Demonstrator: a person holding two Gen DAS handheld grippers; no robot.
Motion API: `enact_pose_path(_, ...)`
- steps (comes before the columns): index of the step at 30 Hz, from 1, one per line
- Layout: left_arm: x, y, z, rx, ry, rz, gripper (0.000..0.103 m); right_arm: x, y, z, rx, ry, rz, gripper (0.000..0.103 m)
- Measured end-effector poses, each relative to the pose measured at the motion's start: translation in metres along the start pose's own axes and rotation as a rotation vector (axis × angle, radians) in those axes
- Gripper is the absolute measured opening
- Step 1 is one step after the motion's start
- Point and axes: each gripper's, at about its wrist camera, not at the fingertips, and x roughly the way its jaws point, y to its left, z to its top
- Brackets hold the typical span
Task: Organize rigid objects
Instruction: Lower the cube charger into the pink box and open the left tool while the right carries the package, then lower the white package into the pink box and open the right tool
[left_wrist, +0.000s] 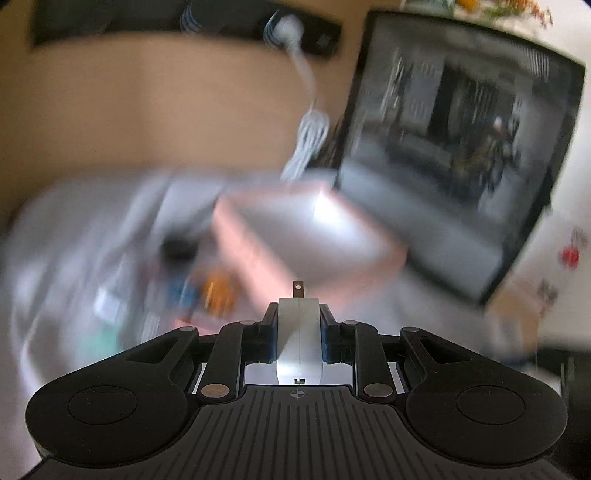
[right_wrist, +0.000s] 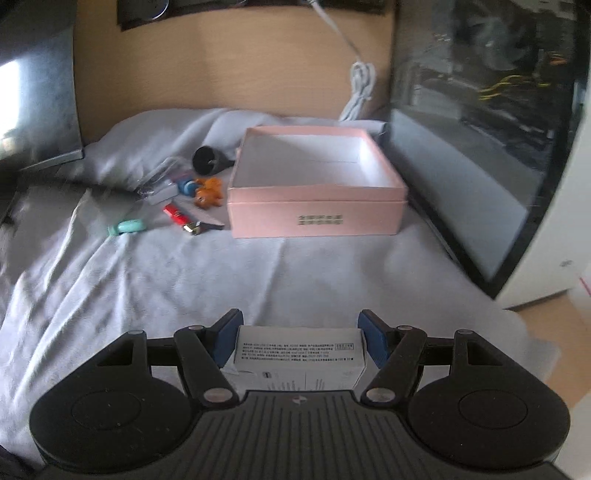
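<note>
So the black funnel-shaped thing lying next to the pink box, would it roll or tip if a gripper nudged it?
Probably yes. The black funnel-shaped thing lies on its side on the rumpled grey cloth, so a nudge would likely swing it in an arc around its narrow end. It looks like stiff, light plastic, though that is hard to confirm. The pink box beside it would likely stop it going right.

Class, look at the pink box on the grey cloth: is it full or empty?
Empty. In the right wrist view the pink box has no lid on and shows only its bare white floor and walls.
</note>
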Motion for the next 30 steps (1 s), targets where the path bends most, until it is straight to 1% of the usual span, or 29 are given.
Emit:
enact_pose_path(1,0.012,-0.002,0.019,0.004,-0.021,-0.009,0.024,-0.002,-0.003,-0.001,0.008,-0.006,-0.004,0.069)
enact_pose_path(3,0.046,0.0,0.057,-0.012,-0.023,-0.021,0.025,-0.003,-0.008,0.0,0.029,-0.014,-0.012,0.069)
enact_pose_path(5,0.079,0.008,0.082,-0.069,-0.029,-0.01,0.025,-0.002,-0.012,0.003,0.044,-0.026,-0.019,0.069)
enact_pose_path(7,0.102,0.015,0.091,-0.119,-0.036,0.021,0.025,-0.002,-0.014,0.006,0.045,-0.048,-0.029,0.069)
enact_pose_path(9,0.111,0.022,0.087,-0.158,-0.05,0.05,0.026,-0.002,-0.015,0.01,0.04,-0.068,-0.041,0.069)
enact_pose_path(11,0.105,0.028,0.074,-0.167,-0.062,0.058,0.026,-0.002,-0.019,0.013,0.034,-0.08,-0.042,0.069)
enact_pose_path(13,0.091,0.031,0.056,-0.171,-0.055,0.054,0.026,0.003,-0.024,0.015,0.027,-0.073,-0.036,0.069)
enact_pose_path(15,0.066,0.036,0.034,-0.191,-0.057,0.043,0.026,0.013,-0.03,0.022,0.019,-0.061,-0.028,0.069)
enact_pose_path(17,0.036,0.043,0.009,-0.213,-0.05,0.047,0.026,0.022,-0.035,0.035,0.014,-0.072,-0.013,0.069)
enact_pose_path(20,-0.002,0.053,-0.034,-0.239,-0.017,0.104,0.026,0.039,-0.039,0.071,0.005,-0.121,0.001,0.069)
enact_pose_path(23,-0.026,0.06,-0.071,-0.256,0.046,0.16,0.026,0.062,-0.035,0.12,-0.004,-0.225,0.002,0.069)
enact_pose_path(24,-0.035,0.064,-0.084,-0.268,0.058,0.184,0.026,0.071,-0.034,0.135,0.008,-0.265,0.0,0.072)
enact_pose_path(25,-0.043,0.068,-0.095,-0.284,0.07,0.21,0.026,0.081,-0.032,0.148,0.023,-0.3,-0.008,0.077)
enact_pose_path(26,-0.05,0.074,-0.103,-0.302,0.08,0.235,0.026,0.091,-0.029,0.159,0.036,-0.309,-0.025,0.088)
enact_pose_path(28,-0.06,0.084,-0.113,-0.329,0.094,0.282,0.026,0.108,-0.02,0.17,0.056,-0.29,-0.058,0.09)
enact_pose_path(30,-0.07,0.095,-0.12,-0.351,0.101,0.334,0.026,0.112,-0.013,0.166,0.072,-0.272,-0.045,0.09)
